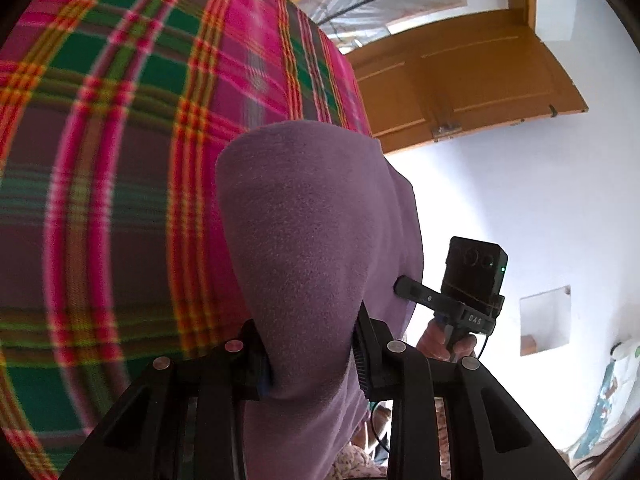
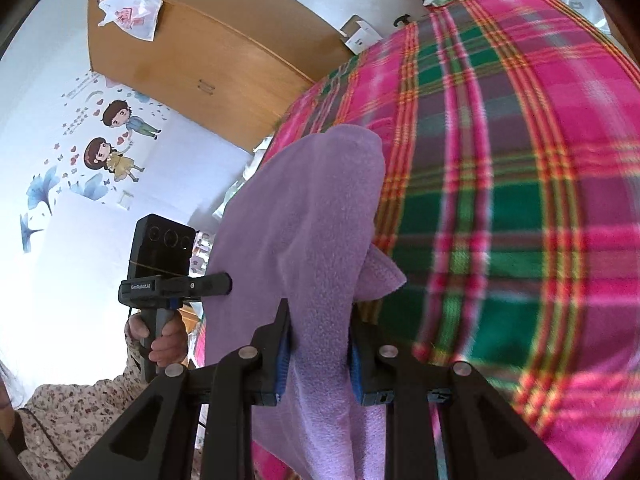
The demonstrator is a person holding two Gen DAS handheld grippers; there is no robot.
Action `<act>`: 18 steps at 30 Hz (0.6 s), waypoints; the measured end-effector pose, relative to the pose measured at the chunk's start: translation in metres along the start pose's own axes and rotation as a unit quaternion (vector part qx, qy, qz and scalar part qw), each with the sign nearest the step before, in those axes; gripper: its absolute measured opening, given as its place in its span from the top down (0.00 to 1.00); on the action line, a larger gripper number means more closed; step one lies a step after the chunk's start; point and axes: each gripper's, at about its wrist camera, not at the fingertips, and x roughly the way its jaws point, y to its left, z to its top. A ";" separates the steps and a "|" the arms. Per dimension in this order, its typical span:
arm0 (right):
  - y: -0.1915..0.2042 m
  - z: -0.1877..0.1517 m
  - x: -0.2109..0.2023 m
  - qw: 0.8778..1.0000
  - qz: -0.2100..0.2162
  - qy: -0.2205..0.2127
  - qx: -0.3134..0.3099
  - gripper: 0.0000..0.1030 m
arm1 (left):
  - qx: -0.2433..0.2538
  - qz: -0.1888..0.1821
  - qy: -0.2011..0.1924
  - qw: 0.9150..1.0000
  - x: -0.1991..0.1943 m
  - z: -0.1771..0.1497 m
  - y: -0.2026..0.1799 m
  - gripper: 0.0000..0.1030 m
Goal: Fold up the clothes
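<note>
A lilac fleece garment (image 1: 304, 232) hangs in the air over a bed covered with a pink, green and purple plaid blanket (image 1: 120, 140). My left gripper (image 1: 312, 360) is shut on one bunched edge of it. My right gripper (image 2: 320, 356) is shut on the opposite edge of the same garment (image 2: 312, 220), which drapes up and away from the jaws. The right gripper also shows in the left wrist view (image 1: 460, 300), pinching the cloth from the side. The left gripper shows in the right wrist view (image 2: 176, 284) the same way. The plaid blanket (image 2: 500, 200) fills the right of that view.
A wooden door (image 1: 460, 80) stands open by the white wall past the bed. A wooden wardrobe (image 2: 208, 52) with a plastic bag on it and cardboard boxes (image 2: 360, 36) stand at the bed's far end. The person's floral sleeve (image 2: 80, 412) is at lower left.
</note>
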 end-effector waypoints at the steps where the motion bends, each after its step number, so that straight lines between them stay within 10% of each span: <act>1: 0.002 0.003 0.003 1.000 0.001 0.001 -0.002 0.76 | 0.002 0.002 -0.004 1.000 -0.004 0.002 0.001 0.68; 18: 0.016 0.082 0.075 1.000 0.015 0.018 -0.005 0.76 | -0.007 0.017 -0.048 0.999 -0.048 0.049 0.029 0.68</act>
